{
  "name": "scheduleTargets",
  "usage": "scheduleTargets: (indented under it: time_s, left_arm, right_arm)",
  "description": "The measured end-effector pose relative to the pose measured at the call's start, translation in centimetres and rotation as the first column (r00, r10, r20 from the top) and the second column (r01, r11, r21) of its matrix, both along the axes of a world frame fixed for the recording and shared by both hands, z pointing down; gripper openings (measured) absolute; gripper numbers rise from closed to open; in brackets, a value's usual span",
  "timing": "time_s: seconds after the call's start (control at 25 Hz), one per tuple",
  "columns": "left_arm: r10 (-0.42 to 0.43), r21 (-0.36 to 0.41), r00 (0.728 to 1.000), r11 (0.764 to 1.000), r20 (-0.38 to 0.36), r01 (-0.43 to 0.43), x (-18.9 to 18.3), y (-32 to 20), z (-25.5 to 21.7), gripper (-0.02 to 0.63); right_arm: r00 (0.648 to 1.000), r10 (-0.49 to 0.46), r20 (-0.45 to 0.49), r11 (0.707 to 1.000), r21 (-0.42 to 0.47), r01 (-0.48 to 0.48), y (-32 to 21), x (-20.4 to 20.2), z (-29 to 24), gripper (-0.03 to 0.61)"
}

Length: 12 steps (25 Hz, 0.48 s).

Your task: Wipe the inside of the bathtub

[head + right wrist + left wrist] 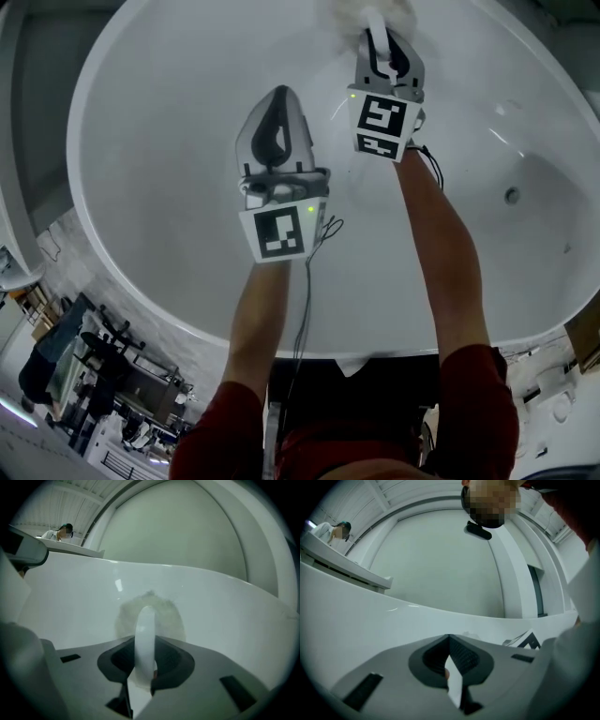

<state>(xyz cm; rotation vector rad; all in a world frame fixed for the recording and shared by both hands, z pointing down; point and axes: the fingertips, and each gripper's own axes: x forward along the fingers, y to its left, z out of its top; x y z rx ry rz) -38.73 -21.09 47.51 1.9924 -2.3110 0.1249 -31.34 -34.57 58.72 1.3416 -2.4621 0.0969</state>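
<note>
Press the fluffy wiping pad (171,616), whose white handle (145,625) the right gripper (145,643) fingers clamp, flat against the bathtub (169,141) inner wall below its far rim, with the left gripper (450,638), fingers closed on nothing, held clear.

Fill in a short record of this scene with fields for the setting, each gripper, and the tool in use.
Setting: white oval bathtub, small drain hole on its right side
Right gripper: shut on the white handle of the tool
Tool: fluffy round white scrubbing pad, pressed against the tub's inner wall
Left gripper: shut, holding nothing, above the tub's floor
</note>
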Motion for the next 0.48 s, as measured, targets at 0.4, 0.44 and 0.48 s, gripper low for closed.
scheduleTargets:
  time_s: [0.4,0.44,0.48]
  left_arm:
    - [0.14,0.01,0.99,0.99,0.031,-0.14,11.8,-2.6,0.2,0.015]
    - [0.148,0.008,0.989,0.989,0.032,-0.148,12.7,-3.0,0.3,0.015]
    - [0.153,0.006,0.988,0.988,0.026,-0.153,13.4,-3.3,0.3,0.015]
  right_arm:
    - [0.994,0.108,-0.034,0.994,-0.008,-0.108,-1.0,15.1,1.3,0.092]
    - [0.993,0.117,-0.033,0.993,-0.009,-0.117,-1.3,16.3,1.4,0.092]
    - [0.992,0.124,-0.033,0.992,-0.01,-0.125,-1.5,17.1,1.6,0.092]
